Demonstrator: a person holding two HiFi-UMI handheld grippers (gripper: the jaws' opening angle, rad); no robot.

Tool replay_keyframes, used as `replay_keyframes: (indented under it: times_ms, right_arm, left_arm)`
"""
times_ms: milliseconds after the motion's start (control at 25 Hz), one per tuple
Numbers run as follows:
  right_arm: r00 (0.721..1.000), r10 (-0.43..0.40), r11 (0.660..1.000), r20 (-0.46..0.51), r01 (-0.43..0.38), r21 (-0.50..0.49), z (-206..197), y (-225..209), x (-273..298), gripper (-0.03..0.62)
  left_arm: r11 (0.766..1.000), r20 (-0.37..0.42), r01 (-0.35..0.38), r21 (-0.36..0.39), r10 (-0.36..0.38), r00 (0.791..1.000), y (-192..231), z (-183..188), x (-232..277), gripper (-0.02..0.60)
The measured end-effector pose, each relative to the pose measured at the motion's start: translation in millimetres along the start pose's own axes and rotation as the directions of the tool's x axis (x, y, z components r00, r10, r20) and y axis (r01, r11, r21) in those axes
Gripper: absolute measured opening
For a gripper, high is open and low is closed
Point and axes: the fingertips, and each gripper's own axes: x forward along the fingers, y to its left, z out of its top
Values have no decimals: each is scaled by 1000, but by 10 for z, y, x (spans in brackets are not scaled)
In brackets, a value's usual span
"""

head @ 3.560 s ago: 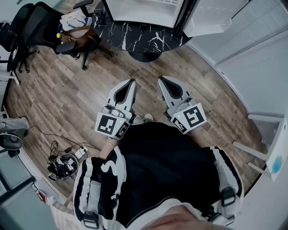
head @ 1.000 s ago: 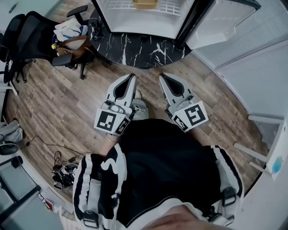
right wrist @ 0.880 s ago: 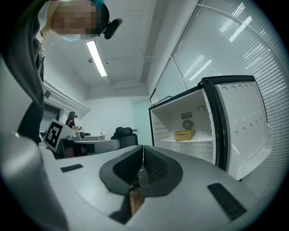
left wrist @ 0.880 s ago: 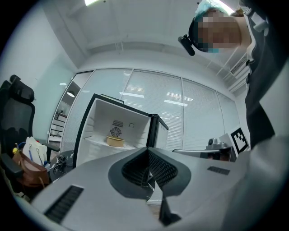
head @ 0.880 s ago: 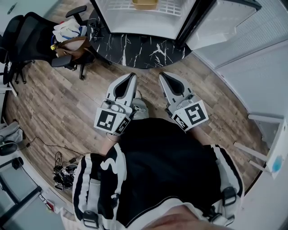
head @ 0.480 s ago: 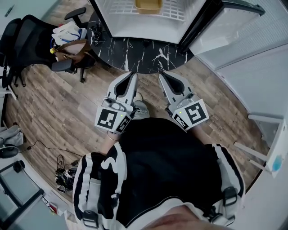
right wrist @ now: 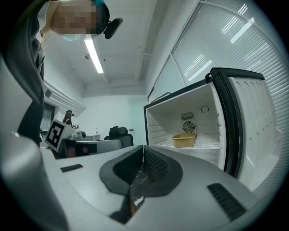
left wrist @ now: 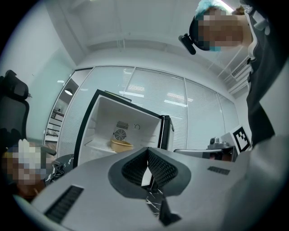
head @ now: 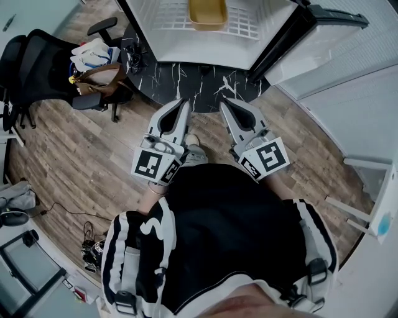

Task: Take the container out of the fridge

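Left gripper [head: 182,102] and right gripper [head: 225,103] are closed, empty. Only their views show the fridge [right wrist: 156,122] fan [right wrist: 188,127] behind the container [head: 208,13], at twelve o'clock.

The left gripper [head: 182,104] and right gripper [head: 225,104] are side by side, pointing level toward the fridge [head: 205,48], short of it, both with jaws together and empty.

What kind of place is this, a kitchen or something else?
Most likely an office, not a kitchen: a black office chair stands on wood flooring, glass partitions with blinds line the room, and an open fridge holds a yellow container.
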Motion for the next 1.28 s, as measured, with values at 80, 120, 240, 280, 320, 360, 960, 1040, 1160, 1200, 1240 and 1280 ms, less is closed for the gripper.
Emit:
replay_keyframes:
  times_ms: [80,120,240,280,320,360,960,1040,1160,1200,1240,1280]
  right_arm:
    - [1000,-10,1000,2,10,2,19,-49,56,12]
    - [1000,-14,1000,3,14,0,29,-77,83,12]
    - [1000,-24,1000,6,25,-3,60,-156,163,12]
    - [1000,-28,1000,7,28,-3,71,-179,190,12]
    - [999,-31,1000,9,31,-3,82,-199,221,12]
    - [999,-32,999,9,32,-3,91,-218,255,12]
    - [997,-77,997,11,77,11,116,-527,657,12]
    - [996,-89,996,10,89,15,111,-573,701,12]
    - [995,-102,995,10,102,16,107,-627,762,12]
    - [994,-105,994,10,105,17,106,-641,780,12]
    - [994,-108,994,11,108,17,104,-653,798,12]
    - [994,-111,994,11,111,17,101,-665,815,12]
  left_arm:
    - [1000,0,5,1,-5,1000,55,18,54,9]
    - [1000,-1,8,2,-8,1000,81,28,81,9]
    - [1000,-2,14,2,-14,1000,155,57,151,9]
    - [1000,-3,16,1,-16,1000,178,63,174,9]
    - [1000,-3,18,1,-18,1000,204,69,198,9]
    - [1000,-4,19,0,-19,1000,233,73,223,9]
    - [999,-32,42,-12,-42,999,613,41,543,9]
    - [999,-36,49,-16,-49,998,654,26,589,9]
    - [998,-39,57,-19,-58,998,717,15,644,9]
    - [998,-39,61,-20,-61,997,736,13,662,9]
    - [998,-41,64,-20,-65,997,752,11,680,9]
    - [997,-42,69,-19,-69,997,767,7,696,9]
